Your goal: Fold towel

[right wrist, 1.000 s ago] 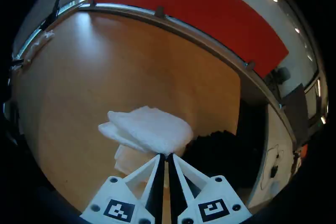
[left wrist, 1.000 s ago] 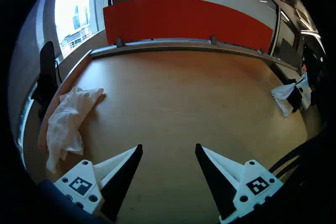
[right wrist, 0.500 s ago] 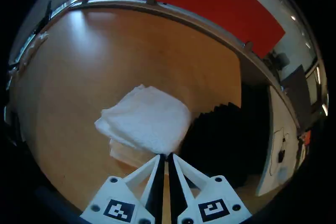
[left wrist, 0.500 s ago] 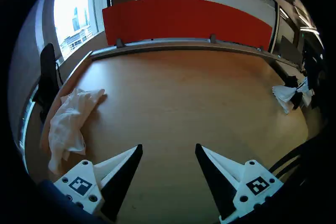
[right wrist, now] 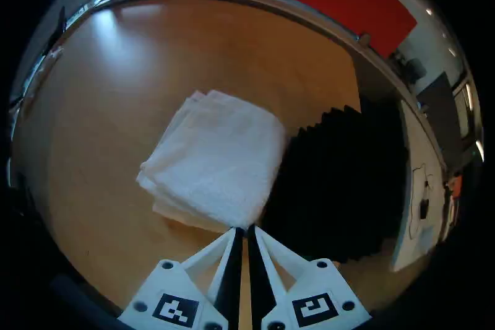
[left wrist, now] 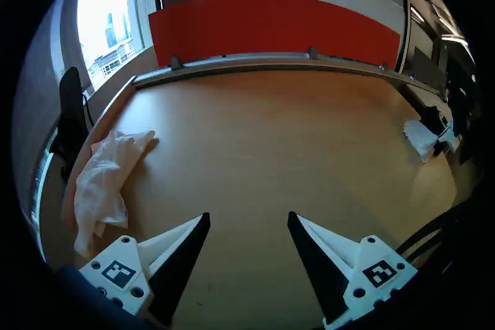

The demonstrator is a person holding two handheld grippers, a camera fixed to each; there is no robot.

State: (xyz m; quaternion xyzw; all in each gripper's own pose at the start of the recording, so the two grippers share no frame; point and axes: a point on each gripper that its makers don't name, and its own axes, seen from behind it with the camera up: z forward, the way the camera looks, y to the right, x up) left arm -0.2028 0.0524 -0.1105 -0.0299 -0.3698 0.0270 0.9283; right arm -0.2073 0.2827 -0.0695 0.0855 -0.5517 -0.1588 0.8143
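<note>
A folded white towel (right wrist: 216, 156) lies on the wooden table (right wrist: 111, 82) close to its right edge. My right gripper (right wrist: 242, 230) is shut on the towel's near edge, fingers pressed together. In the left gripper view the same folded towel (left wrist: 421, 138) appears small at the far right. A second, crumpled white towel (left wrist: 108, 175) lies at the table's left edge. My left gripper (left wrist: 247, 217) stands open above the bare table (left wrist: 260, 132) with nothing between its fingers.
A red partition (left wrist: 272, 23) runs along the table's far edge behind a metal rail. A black chair (left wrist: 68, 119) stands past the left edge by the window. Dark ribbed floor (right wrist: 334, 187) drops off beyond the right edge beside the folded towel.
The folded towel in my right gripper has come down from a raised, bunched hang to lie flatter on the table. The left gripper has barely moved.
</note>
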